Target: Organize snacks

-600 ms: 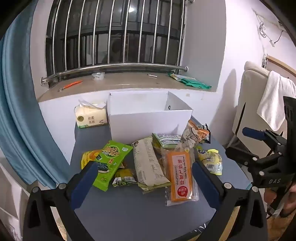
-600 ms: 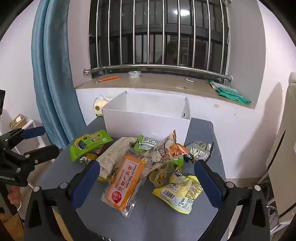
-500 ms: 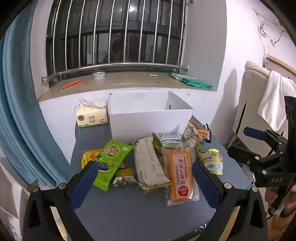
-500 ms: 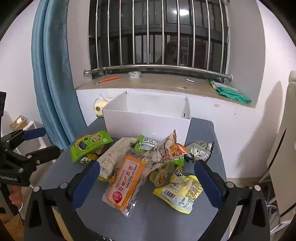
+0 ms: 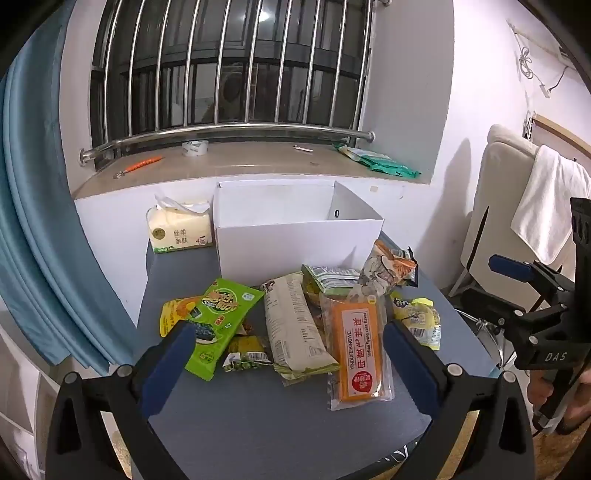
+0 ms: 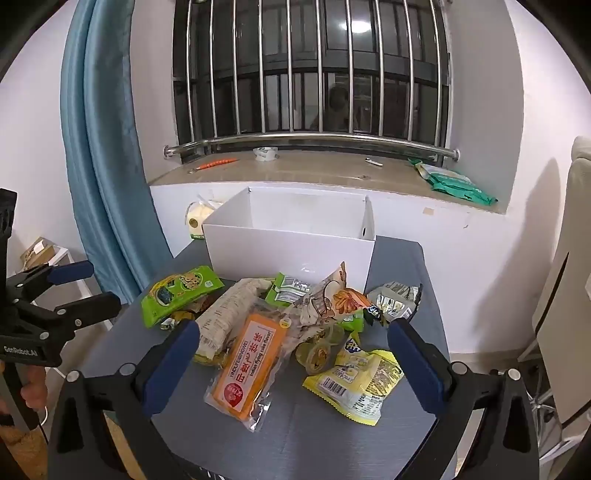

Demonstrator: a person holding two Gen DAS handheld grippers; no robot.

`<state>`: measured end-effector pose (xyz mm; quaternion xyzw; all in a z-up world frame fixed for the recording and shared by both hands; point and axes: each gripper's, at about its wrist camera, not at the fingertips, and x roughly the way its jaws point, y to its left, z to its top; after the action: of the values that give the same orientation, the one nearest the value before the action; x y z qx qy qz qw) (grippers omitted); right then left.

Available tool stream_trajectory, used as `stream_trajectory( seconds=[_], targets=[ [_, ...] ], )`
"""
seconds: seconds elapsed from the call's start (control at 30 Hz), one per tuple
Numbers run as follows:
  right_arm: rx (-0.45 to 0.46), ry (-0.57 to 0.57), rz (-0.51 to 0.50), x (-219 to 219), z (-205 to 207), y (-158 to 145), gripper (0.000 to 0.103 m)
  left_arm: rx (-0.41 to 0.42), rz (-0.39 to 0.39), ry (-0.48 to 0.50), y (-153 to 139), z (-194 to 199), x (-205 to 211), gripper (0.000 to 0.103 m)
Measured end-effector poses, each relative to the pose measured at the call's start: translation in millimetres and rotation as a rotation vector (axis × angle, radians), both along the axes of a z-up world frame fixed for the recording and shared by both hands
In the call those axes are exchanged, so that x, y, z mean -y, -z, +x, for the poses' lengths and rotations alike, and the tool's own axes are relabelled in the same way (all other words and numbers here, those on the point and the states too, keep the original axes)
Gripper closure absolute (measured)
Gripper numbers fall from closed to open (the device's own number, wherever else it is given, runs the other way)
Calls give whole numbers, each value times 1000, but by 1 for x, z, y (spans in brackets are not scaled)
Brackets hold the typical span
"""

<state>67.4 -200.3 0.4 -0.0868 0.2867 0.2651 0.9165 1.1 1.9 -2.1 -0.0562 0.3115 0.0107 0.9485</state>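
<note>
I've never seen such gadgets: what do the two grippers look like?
Both are black plastic frames with silver screws and two blue-padded fingers. The left gripper is marked "GetRobot.AI" as seen from the right camera; the right gripper bears "DAS" in the left view. Bare hands hold them.

Lit evenly from overhead; lamp glare on dark window; soft shadows on wall; sharp focus; heavy fisheye bending, black corners.

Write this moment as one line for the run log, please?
stage: before first pick | left gripper: jaws open, holding nothing | right gripper: jaws open, holding nothing | snacks: piled on table | white box: no snacks visible inside
</note>
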Motion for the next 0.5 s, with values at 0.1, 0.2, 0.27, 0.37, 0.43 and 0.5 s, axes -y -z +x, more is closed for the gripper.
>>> stream_trajectory(
  seconds=[0.1,0.2,0.27,0.37,0.43,0.5],
  targets=[
    [-3,2,3,1,1,0,0,1,14,1,-2,0,2,0],
    [-3,1,8,2,0,-1,0,-6,-5,8,-1,0,2,0],
    [-5,3,6,2,0,0,0,-7,-10,9,-1,0,1,0],
    [0,0,9,3,0,-2,0,-3,8,6,-2,0,4,0],
    [0,3,12,4,0,-2,0,-2,12,7,-3,-1,5,0],
    [-3,5,17,5,0,-2,0,-1,11,8,-4,-1,5,0]
  ],
)
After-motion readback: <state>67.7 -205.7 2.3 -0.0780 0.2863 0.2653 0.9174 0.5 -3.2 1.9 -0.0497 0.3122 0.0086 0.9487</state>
